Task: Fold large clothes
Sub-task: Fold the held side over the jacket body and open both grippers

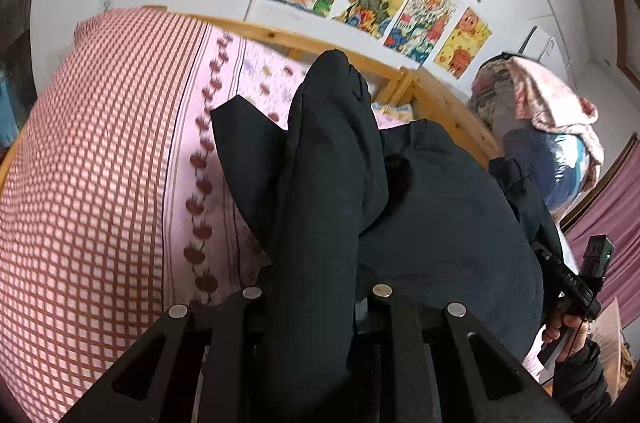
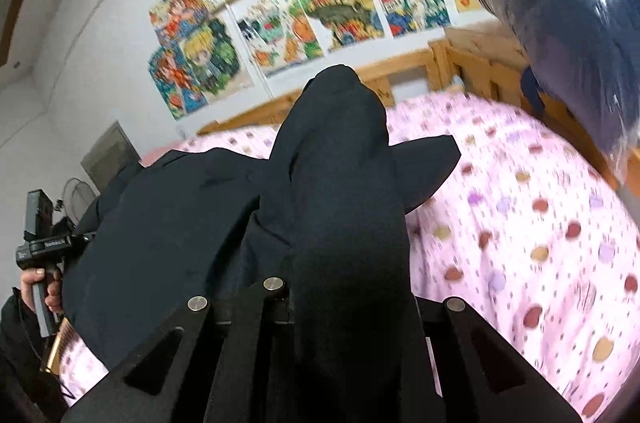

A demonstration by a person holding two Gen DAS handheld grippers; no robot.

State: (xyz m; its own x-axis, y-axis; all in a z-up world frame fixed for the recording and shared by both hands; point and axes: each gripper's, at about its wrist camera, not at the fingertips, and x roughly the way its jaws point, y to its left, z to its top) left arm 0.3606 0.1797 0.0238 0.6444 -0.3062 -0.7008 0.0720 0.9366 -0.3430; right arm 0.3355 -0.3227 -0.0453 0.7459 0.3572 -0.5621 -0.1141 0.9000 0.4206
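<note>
I had the dark garment [image 1: 440, 207] lifted over the bed [image 1: 100, 183], pinched at two points. In the left wrist view a thick fold of black cloth ran straight up from between the fingers of the left gripper [image 1: 316, 303] toward twelve o'clock, and the jaws were clenched on it. The right wrist view showed the same: the right gripper [image 2: 344, 299] was clamped on a bunched fold of the dark garment [image 2: 172, 223], with the rest of it sagging off toward nine o'clock, where the other unit sat in the person's hand [image 2: 40, 287].

I judged the cloth soft and limp, of middling weight for a large piece; it draped and bulged between the grips and held no shape of its own. It looked matte, not slippery, so a firm pinch on a doubled edge or seam should have held. A single layer, I thought, would have pulled through sooner.

Its long axis ran, as far as I could tell, between the two grippers, roughly three to nine o'clock across both views. A flat pointed flap [image 2: 428, 167] stuck out at two o'clock in the right view. Which end was collar or hem I could not tell. The floral sheet [image 2: 520, 223] lay beneath it.
</note>
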